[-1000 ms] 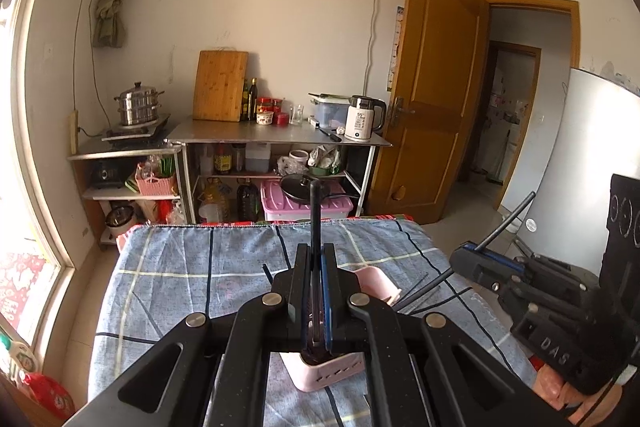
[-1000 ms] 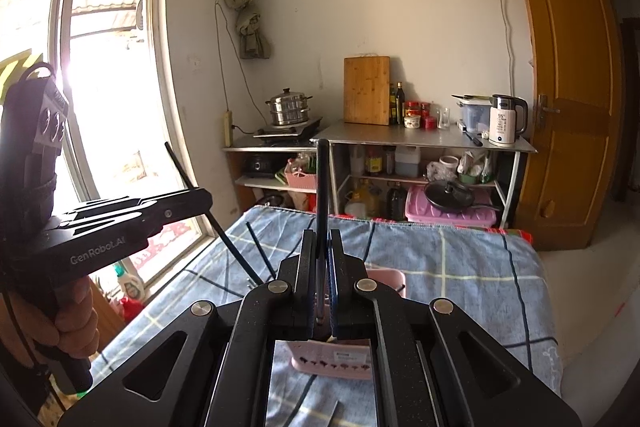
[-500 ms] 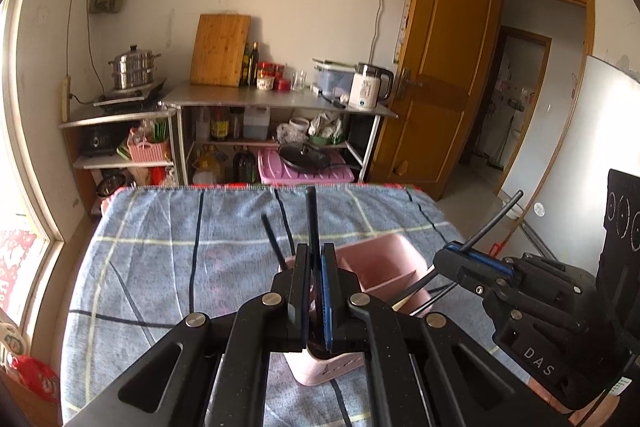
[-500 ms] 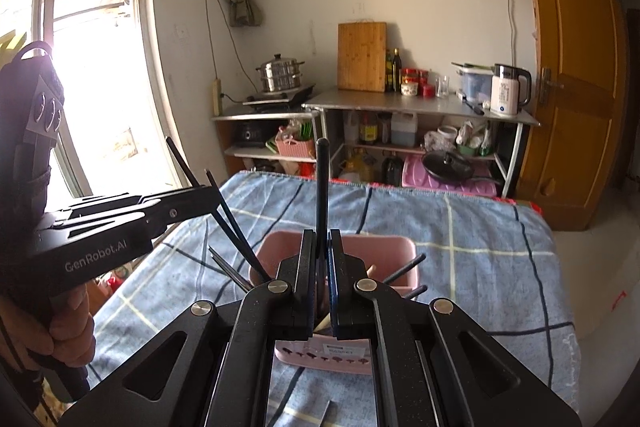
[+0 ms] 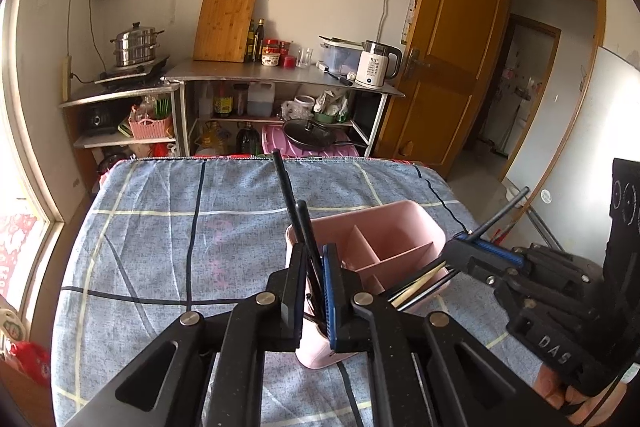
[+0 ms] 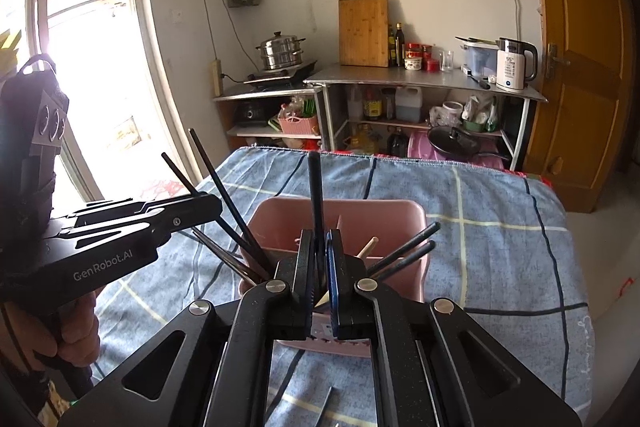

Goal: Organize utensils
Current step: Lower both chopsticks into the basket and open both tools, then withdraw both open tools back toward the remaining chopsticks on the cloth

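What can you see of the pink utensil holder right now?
The pink utensil holder is a rounded-corner rectangular bin, apparently plastic, standing upright on the blue plaid cloth. Inner walls split it into compartments, and a label shows on its near face in the right wrist view. Black chopsticks and one pale wooden stick lean out of it. The left gripper and the right gripper each hang over it, shut on a black chopstick; whether they touch its rim is unclear.

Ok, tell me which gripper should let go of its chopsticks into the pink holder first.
Probably left. The left gripper holds its chopsticks with their lower ends inside the holder; the right gripper sits at the rim, and its stick has its lower end hidden.
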A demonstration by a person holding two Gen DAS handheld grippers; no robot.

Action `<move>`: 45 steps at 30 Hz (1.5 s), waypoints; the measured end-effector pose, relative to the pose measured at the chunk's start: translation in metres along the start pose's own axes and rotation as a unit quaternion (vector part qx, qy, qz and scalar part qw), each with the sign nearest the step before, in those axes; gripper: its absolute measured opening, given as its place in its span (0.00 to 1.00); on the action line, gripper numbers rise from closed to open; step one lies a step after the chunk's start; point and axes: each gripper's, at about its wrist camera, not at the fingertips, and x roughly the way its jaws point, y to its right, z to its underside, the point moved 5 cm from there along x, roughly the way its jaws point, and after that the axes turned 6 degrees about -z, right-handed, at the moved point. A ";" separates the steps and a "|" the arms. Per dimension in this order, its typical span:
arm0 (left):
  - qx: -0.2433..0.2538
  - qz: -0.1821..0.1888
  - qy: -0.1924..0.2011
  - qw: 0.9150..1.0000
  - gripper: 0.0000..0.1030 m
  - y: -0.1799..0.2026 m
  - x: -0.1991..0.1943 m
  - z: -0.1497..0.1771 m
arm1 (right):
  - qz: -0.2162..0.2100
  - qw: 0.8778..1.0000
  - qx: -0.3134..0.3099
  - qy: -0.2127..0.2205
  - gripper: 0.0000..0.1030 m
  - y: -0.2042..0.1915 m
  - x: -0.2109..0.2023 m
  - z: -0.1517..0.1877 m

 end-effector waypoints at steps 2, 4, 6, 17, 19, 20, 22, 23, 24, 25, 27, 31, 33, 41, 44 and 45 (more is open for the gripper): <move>0.002 -0.004 0.008 1.000 0.11 0.000 -0.007 0.001 | 0.000 1.000 0.001 0.006 0.11 0.002 -0.006 -0.002; -0.001 -0.004 0.015 1.000 0.14 -0.001 -0.017 0.000 | -0.001 1.000 0.003 0.011 0.11 0.003 -0.014 -0.003; -0.006 -0.005 0.023 1.000 0.17 -0.002 -0.027 -0.001 | 0.004 1.000 0.003 0.019 0.11 0.004 -0.025 -0.003; -0.015 -0.013 0.059 0.998 0.18 0.002 -0.084 0.030 | 0.005 0.999 0.007 0.041 0.12 0.000 -0.072 0.021; -0.013 -0.013 0.063 0.998 0.18 0.006 -0.093 0.038 | 0.004 0.999 0.009 0.041 0.12 -0.001 -0.078 0.028; -0.012 -0.013 0.064 0.998 0.18 0.008 -0.097 0.042 | 0.004 0.999 0.010 0.042 0.12 -0.001 -0.082 0.032; -0.011 -0.011 0.067 0.998 0.18 0.012 -0.104 0.051 | 0.003 0.999 0.011 0.044 0.12 -0.002 -0.090 0.040; -0.010 -0.011 0.068 0.998 0.18 0.014 -0.108 0.056 | 0.004 0.999 0.012 0.045 0.12 -0.003 -0.094 0.044; -0.010 -0.011 0.070 0.997 0.18 0.016 -0.112 0.061 | 0.004 0.999 0.012 0.046 0.12 -0.003 -0.098 0.048; -0.009 -0.011 0.070 0.997 0.18 0.019 -0.115 0.067 | 0.005 0.999 0.013 0.047 0.12 -0.004 -0.101 0.052; -0.008 -0.009 0.072 0.997 0.18 0.024 -0.121 0.078 | 0.006 0.999 0.015 0.051 0.12 -0.005 -0.110 0.061; -0.004 -0.009 0.071 0.997 0.18 0.032 -0.129 0.100 | 0.006 0.999 0.017 0.050 0.12 -0.008 -0.120 0.077; -0.003 -0.009 0.068 0.998 0.18 0.036 -0.131 0.111 | 0.003 0.999 0.019 0.044 0.12 -0.010 -0.122 0.088; 0.006 -0.018 0.066 0.998 0.18 0.045 -0.139 0.141 | 0.004 0.999 0.022 0.029 0.13 -0.017 -0.129 0.119; 0.005 -0.021 0.061 0.998 0.18 0.046 -0.139 0.153 | 0.004 0.999 0.026 0.025 0.13 -0.018 -0.132 0.128; 0.006 -0.020 0.060 0.998 0.18 0.046 -0.139 0.156 | 0.005 0.999 0.026 0.023 0.13 -0.018 -0.132 0.130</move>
